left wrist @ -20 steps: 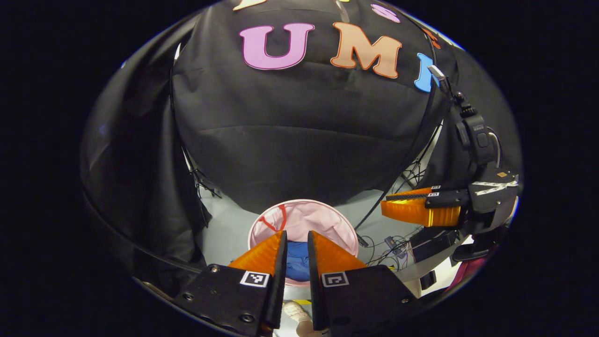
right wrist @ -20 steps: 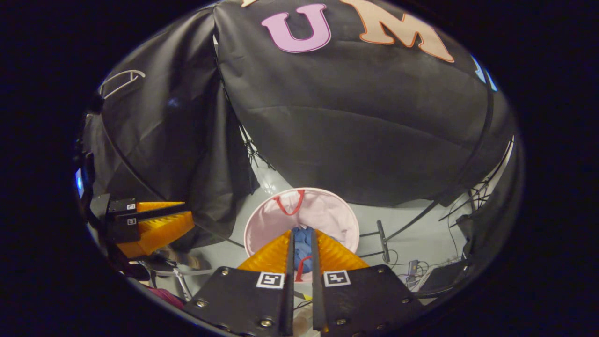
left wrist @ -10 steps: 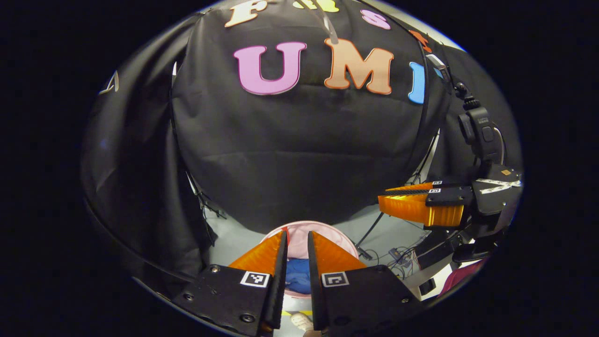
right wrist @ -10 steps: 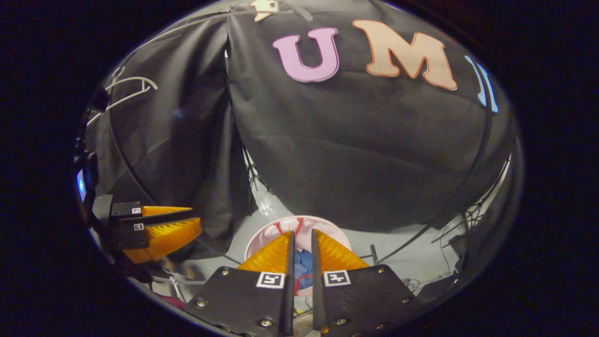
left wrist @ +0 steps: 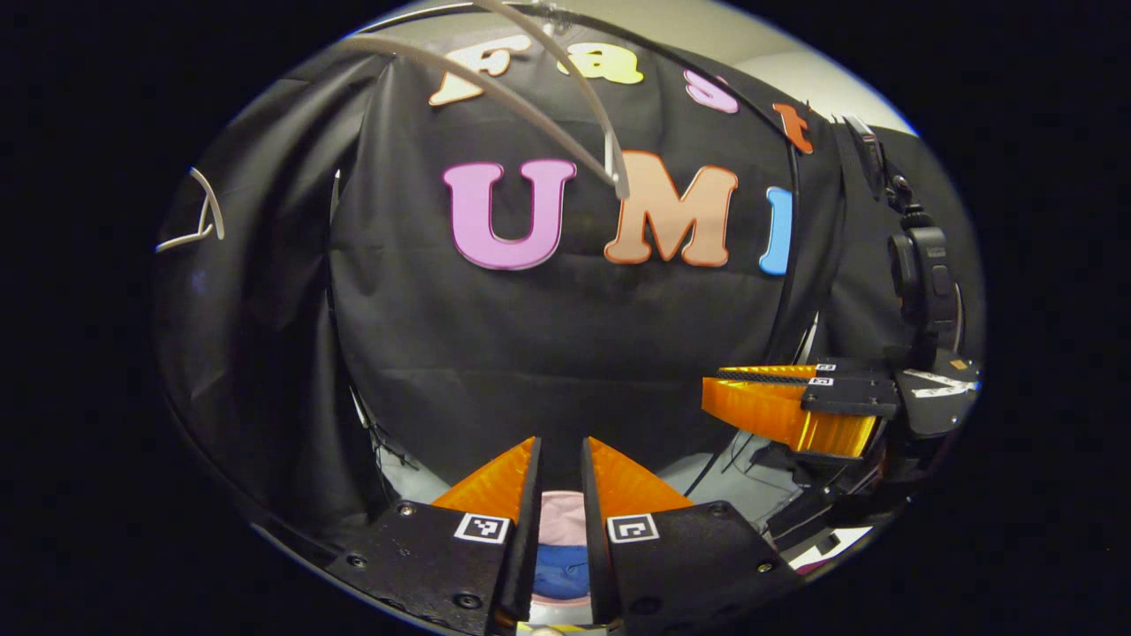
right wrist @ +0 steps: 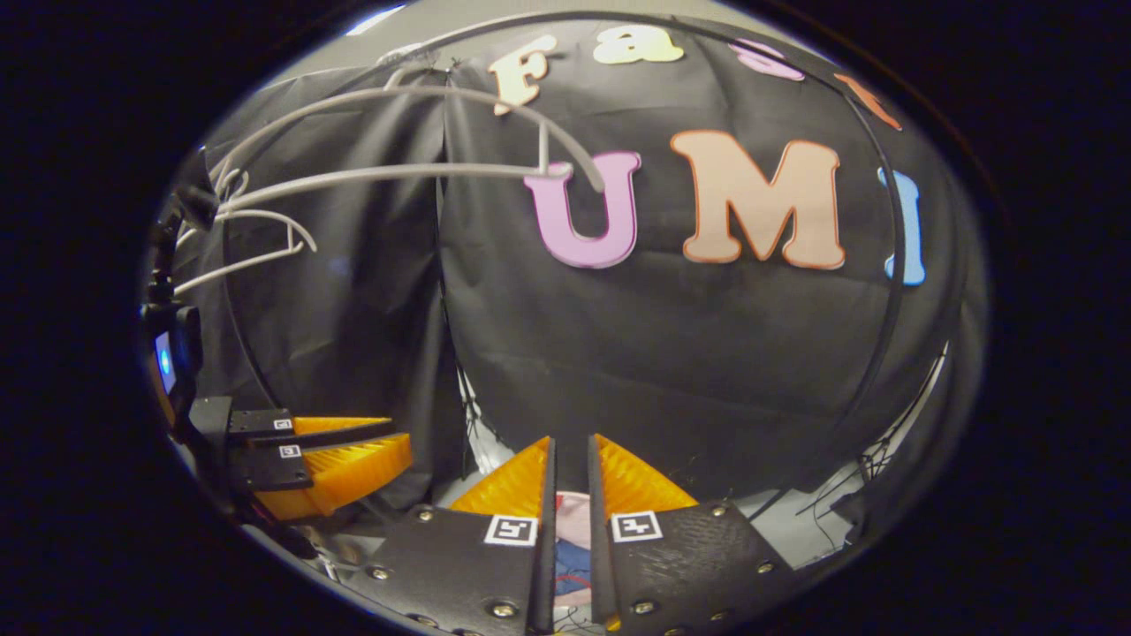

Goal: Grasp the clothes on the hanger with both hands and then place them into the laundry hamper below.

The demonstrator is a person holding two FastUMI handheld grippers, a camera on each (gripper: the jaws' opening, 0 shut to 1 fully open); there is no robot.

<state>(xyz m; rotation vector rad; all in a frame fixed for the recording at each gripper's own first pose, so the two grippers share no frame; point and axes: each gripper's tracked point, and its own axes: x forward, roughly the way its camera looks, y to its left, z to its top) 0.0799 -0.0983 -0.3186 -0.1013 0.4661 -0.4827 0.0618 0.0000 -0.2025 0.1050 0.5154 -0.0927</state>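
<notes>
The blue clothes lie inside the pink laundry hamper, low down between my left gripper's fingers. My left gripper is shut to a narrow slit with nothing in it and points at the booth wall above the hamper. In the right gripper view the hamper and the blue clothes peek through the slit of my right gripper, also shut and holding nothing. A bare white hanger hangs overhead, and the same hanger crosses the upper left. Each gripper sees the other beside it: right gripper, left gripper.
A second white hanger hangs at the far left, also seen as a hanger behind the first. Black cloth walls close in the front and the sides. Cables and a stand foot lie on the pale floor to the right of the hamper.
Both grippers have risen and tilted upward. The hamper with the blue clothes has slid to the bottom of both views, and the bare hangers have come into sight at the top.
</notes>
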